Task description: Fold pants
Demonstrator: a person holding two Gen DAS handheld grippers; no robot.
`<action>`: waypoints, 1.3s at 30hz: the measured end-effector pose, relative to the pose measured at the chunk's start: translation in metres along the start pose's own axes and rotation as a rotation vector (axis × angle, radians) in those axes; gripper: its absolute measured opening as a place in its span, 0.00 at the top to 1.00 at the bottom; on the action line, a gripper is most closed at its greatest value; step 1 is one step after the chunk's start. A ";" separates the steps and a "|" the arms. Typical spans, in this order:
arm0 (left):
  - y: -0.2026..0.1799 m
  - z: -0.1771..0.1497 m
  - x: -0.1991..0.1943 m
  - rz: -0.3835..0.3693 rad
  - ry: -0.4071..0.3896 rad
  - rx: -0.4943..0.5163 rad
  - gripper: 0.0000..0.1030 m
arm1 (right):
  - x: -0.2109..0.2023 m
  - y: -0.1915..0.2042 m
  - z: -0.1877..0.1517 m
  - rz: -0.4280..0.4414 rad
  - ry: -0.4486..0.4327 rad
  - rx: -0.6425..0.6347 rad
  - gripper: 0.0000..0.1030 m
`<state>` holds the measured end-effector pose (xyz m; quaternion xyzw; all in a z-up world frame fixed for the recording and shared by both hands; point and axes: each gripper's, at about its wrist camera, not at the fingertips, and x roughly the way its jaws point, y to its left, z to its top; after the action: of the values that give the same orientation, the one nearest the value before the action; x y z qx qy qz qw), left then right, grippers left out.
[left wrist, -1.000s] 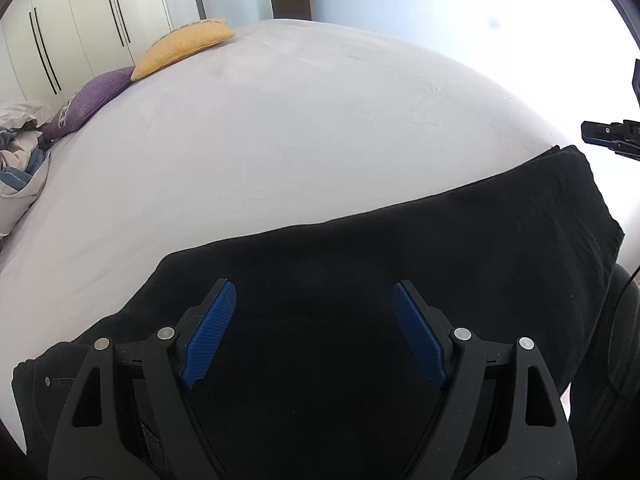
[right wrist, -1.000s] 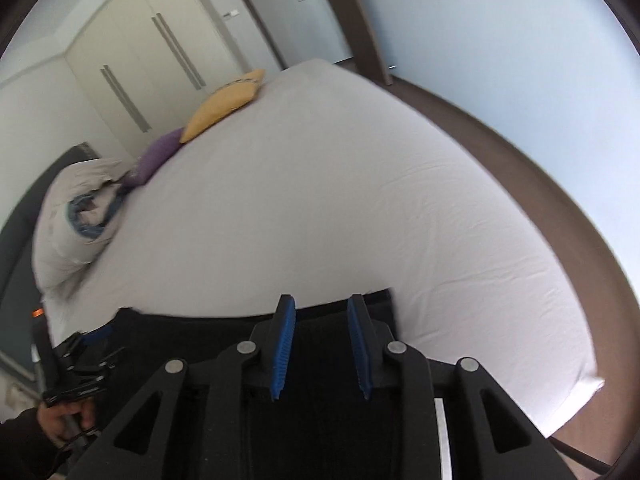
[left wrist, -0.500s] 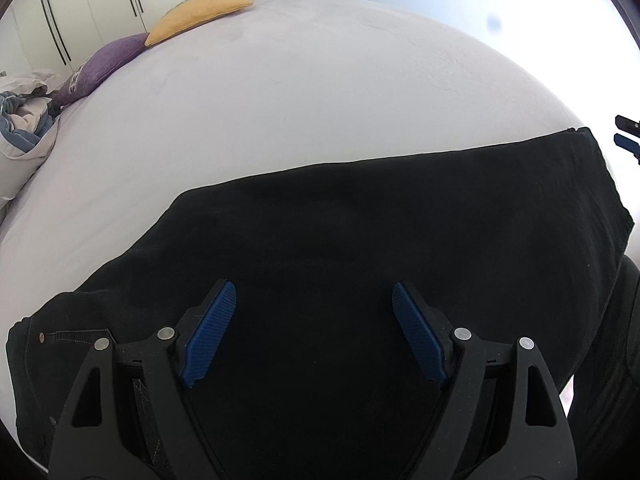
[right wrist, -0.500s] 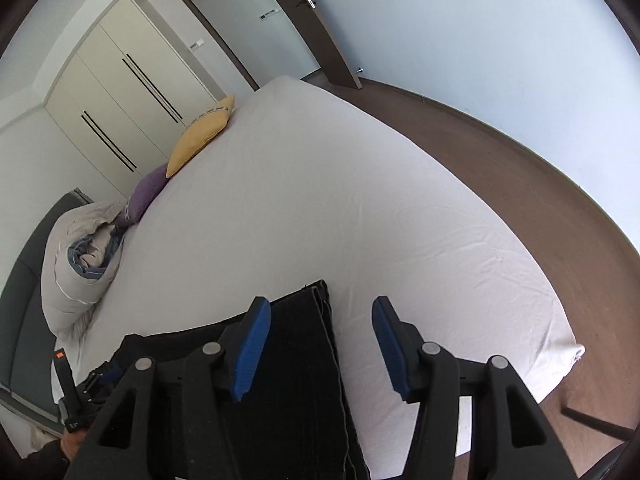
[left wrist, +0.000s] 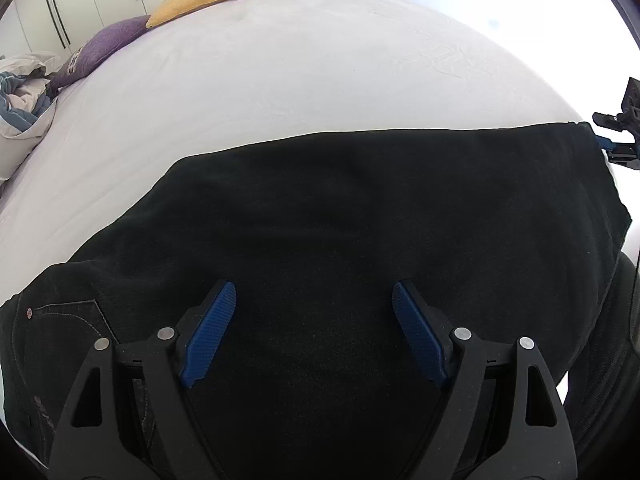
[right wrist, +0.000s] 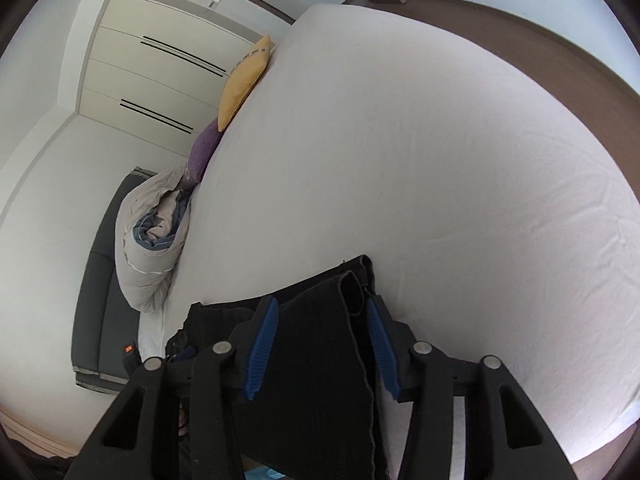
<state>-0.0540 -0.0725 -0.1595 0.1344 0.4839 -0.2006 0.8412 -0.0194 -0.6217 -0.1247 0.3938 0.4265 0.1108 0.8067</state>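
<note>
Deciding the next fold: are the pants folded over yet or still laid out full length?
Still full length: the pants lie as one long dark band across the bed, waistband at left, hem at right.

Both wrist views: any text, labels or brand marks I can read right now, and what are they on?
No text reads clearly.
Purple pillow: pale printed lettering, too blurred to read.
Black pants: faint mark by the pocket near the waistband, too dark to read.
Yellow pillow: small marks along its edge, too small to read.
Nothing legible on the wardrobe doors.
</note>
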 end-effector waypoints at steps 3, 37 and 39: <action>0.003 0.008 0.005 -0.001 0.000 -0.002 0.21 | 0.001 -0.001 0.004 0.077 0.022 -0.019 0.64; 0.016 0.020 0.019 0.023 -0.044 -0.068 0.13 | 0.011 -0.014 -0.017 0.053 -0.187 0.116 0.99; 0.017 0.021 0.020 0.024 -0.045 -0.071 0.13 | 0.010 -0.011 -0.016 0.057 -0.133 0.151 0.88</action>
<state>-0.0210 -0.0710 -0.1660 0.1058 0.4700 -0.1763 0.8584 -0.0274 -0.6152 -0.1443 0.4722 0.3676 0.0748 0.7977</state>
